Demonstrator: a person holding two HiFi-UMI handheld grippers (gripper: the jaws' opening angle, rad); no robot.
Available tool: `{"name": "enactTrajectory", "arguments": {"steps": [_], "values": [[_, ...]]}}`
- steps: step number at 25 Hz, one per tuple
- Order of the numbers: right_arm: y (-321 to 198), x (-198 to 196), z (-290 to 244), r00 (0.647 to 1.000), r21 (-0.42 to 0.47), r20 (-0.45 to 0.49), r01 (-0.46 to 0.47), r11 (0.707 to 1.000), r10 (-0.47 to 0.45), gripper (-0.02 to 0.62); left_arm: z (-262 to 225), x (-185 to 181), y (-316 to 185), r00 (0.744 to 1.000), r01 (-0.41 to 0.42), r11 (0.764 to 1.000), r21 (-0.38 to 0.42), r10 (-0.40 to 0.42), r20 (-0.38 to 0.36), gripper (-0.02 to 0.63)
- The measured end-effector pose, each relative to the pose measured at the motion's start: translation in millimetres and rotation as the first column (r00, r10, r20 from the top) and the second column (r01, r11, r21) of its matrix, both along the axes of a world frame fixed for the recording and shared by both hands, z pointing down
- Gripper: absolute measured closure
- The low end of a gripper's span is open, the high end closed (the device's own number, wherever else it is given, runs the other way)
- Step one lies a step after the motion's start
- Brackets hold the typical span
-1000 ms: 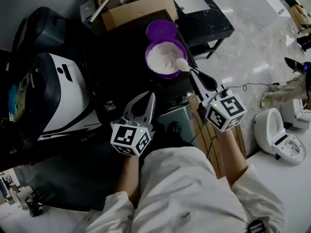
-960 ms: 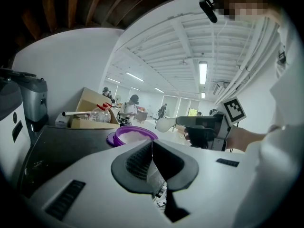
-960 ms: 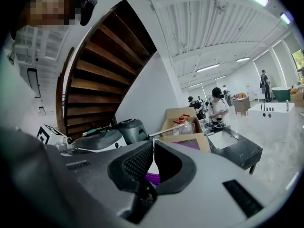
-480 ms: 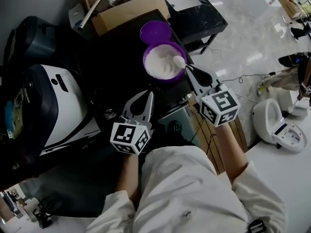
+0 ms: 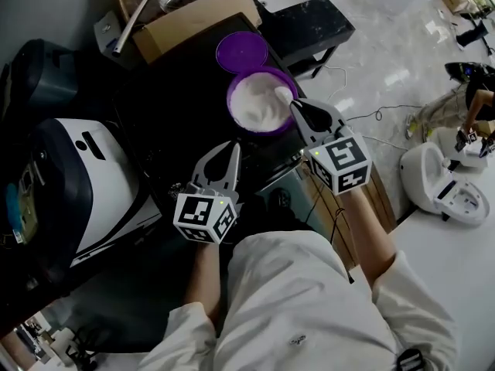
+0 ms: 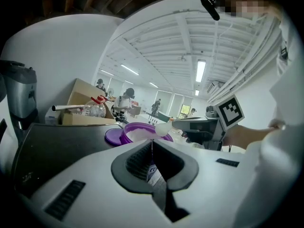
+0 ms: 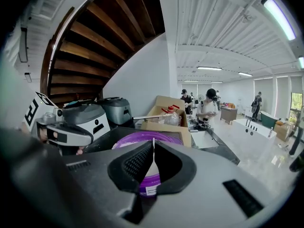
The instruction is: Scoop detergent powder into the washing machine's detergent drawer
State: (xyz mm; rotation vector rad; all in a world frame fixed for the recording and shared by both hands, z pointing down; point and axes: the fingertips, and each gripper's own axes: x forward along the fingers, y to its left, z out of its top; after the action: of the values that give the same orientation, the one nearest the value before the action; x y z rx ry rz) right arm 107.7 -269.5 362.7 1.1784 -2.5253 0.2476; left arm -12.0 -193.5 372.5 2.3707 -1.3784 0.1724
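Note:
A purple tub (image 5: 241,122) full of white powder stands on the dark counter, with its purple lid (image 5: 241,51) just behind it. My right gripper (image 5: 298,108) is shut on the handle of a white scoop (image 5: 283,93), whose bowl lies over the tub's right rim, on the powder. In the right gripper view the scoop handle (image 7: 153,163) runs between the closed jaws toward the tub (image 7: 164,137). My left gripper (image 5: 230,154) hovers shut and empty over the counter, nearer than the tub. It faces the tub (image 6: 130,134) and scoop (image 6: 163,128). No detergent drawer is identifiable.
A white and dark appliance (image 5: 85,176) fills the left side. An open cardboard box (image 5: 186,10) with a plastic bottle stands behind the lid. A low black table (image 5: 309,14) is at the back right, with cables on the floor (image 5: 363,114) beside it.
My right gripper has pushed slightly forward, carrying the scoop bowl further along the tub's right rim. The left gripper has kept its place.

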Motion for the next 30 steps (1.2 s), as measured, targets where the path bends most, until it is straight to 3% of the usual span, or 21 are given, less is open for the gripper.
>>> {"name": "enactTrajectory", "arguments": {"steps": [15,23,30], "values": [[-15,-12,25,0.983,-0.039,-0.181,-0.016,0.999,0.009,0.580,15,-7,-14,0.999,-0.041,0.999,-0.034,0.041,0.005,0.586],[-21,-16,33,0.958,-0.019,-0.288,0.000,1.000,-0.005,0.581,21,-6,-19,0.999,-0.052,0.998,-0.047,0.052,0.006,0.586],[-22,-19,42,0.946,-0.055,-0.324,0.012,0.998,-0.029,0.583,22,-7,-22,0.999,-0.053,0.997,-0.047,0.053,-0.003,0.586]]}}
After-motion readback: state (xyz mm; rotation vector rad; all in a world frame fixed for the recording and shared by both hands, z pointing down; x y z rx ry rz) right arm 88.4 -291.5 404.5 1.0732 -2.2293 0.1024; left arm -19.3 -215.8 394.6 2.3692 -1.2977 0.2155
